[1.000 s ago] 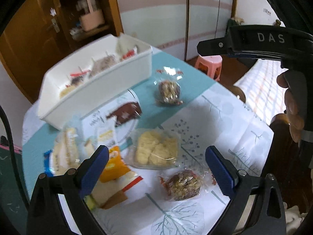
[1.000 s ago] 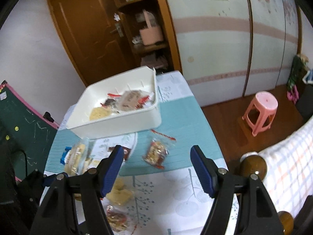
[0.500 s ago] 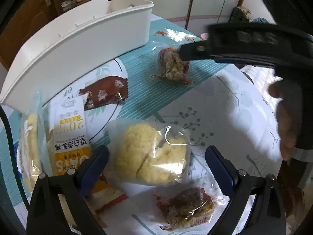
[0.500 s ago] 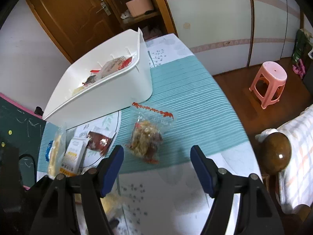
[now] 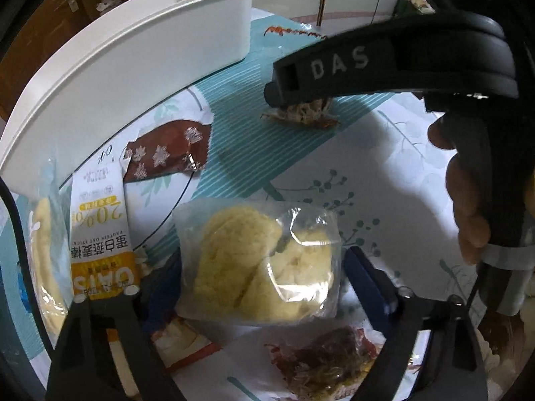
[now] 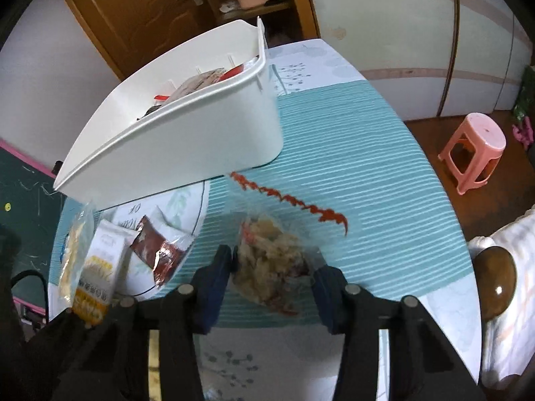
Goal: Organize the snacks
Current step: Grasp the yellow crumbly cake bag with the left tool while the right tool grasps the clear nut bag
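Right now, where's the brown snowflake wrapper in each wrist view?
Left wrist: brown snowflake wrapper left of centre, just below the white bin.
Right wrist: lower left, beside the oat bar packet.
Shared landmark: the white bin, directly above the wrapper in both pictures.

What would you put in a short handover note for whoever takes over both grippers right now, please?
Left gripper: jaws closing around the bagged yellow cake, which lies on the table between them; a firm grip is not yet clear.
Right gripper: jaws closing around the bagged nut snack, also lying on the table.
White bin stands behind them, with a few packets already inside.
Still out on the table: brown wrapper, oat stick packet, clear-bagged yellow snack at the left edge, second nut snack.
Left to do: finish both grasps, carry each to the bin, then the rest.
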`<state>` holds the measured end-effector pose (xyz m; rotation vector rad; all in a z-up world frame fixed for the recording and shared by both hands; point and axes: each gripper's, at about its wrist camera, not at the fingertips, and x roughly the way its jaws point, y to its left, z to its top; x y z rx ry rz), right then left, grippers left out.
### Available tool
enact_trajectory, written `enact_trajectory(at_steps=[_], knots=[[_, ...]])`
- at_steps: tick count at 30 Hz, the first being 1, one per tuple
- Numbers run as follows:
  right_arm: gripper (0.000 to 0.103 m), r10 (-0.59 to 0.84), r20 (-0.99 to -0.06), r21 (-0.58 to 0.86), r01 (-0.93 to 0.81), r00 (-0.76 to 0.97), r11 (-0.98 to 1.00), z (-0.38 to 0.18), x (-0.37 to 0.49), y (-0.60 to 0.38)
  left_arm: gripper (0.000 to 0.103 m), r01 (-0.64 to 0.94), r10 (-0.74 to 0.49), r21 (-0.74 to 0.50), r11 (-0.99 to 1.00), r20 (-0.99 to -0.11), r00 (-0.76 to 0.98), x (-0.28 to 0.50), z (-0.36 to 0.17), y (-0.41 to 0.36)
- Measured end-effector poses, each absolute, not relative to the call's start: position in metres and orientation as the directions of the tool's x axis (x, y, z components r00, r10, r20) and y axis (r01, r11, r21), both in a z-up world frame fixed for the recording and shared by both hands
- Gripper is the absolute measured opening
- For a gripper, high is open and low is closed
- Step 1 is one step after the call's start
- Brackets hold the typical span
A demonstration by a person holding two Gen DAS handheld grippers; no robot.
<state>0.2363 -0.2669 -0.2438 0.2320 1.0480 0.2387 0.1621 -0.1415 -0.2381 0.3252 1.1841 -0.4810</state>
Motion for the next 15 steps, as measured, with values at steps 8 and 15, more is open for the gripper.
enact_trajectory(at_steps=[8, 15], knots=[[0.045, 0.319, -0.82, 0.328, -0.066, 0.475, 0.942, -0.244, 0.222, -0.271, 0.066, 0.527, -0.194, -0.006, 0.85, -0.933, 0.303, 0.15, -0.229, -0.143], [0.045, 0.327, -0.827, 0.335, -0.066, 0.457, 0.94, -0.24, 0.209, -0.269, 0.065, 0.52, -0.219, 0.001, 0.854, -0.907, 0.361, 0.136, -0.204, -0.135]])
